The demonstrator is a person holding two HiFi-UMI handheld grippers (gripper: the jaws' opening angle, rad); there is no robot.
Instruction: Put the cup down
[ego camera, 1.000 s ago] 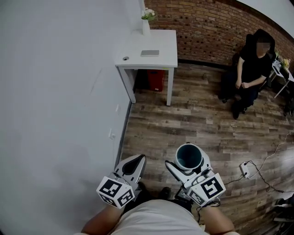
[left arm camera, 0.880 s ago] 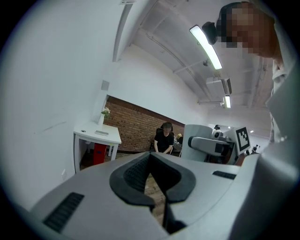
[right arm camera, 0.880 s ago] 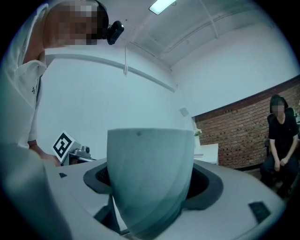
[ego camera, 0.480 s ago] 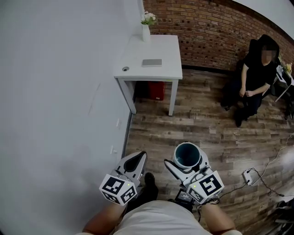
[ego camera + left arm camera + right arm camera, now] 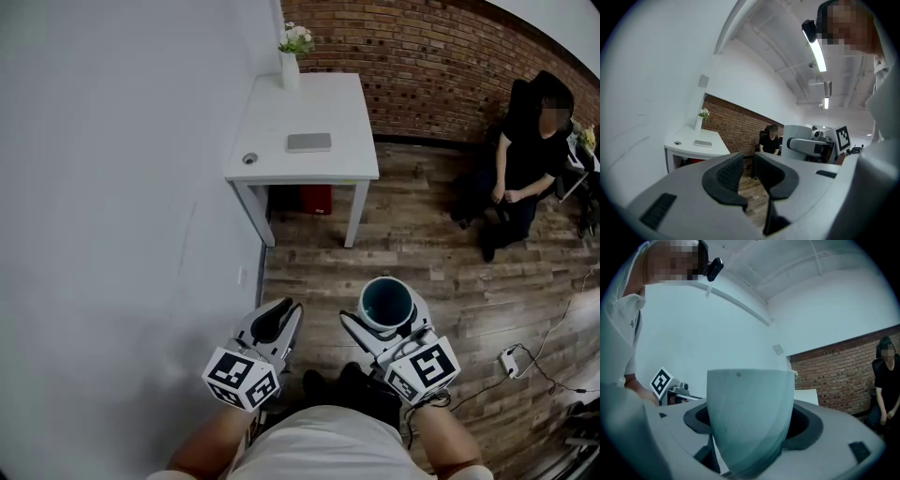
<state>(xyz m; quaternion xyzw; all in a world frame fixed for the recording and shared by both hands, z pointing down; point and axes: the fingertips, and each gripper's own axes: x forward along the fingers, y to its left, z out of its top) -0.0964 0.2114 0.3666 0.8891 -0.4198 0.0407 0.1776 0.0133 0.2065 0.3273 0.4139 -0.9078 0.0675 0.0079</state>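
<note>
Cup [image 5: 385, 300] clamped upright in right gripper [image 5: 384, 321], held out front over wood floor [image 5: 422, 253]; left gripper [image 5: 281, 319] alongside, approx level, jaws barely apart, empty.

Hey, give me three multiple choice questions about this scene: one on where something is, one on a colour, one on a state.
1. Where is the vase?
A) on the table's far corner
B) on the floor
C) under the table

2. What colour is the bin under the table?
A) blue
B) red
C) yellow

3. The right gripper is:
A) empty
B) lying on the table
C) shut on the cup

Answers: 1 A, it stands at the table's far edge by the brick wall. 2 B, red shows between the table legs. 3 C, its jaws flank the cup, held over the floor.
</note>
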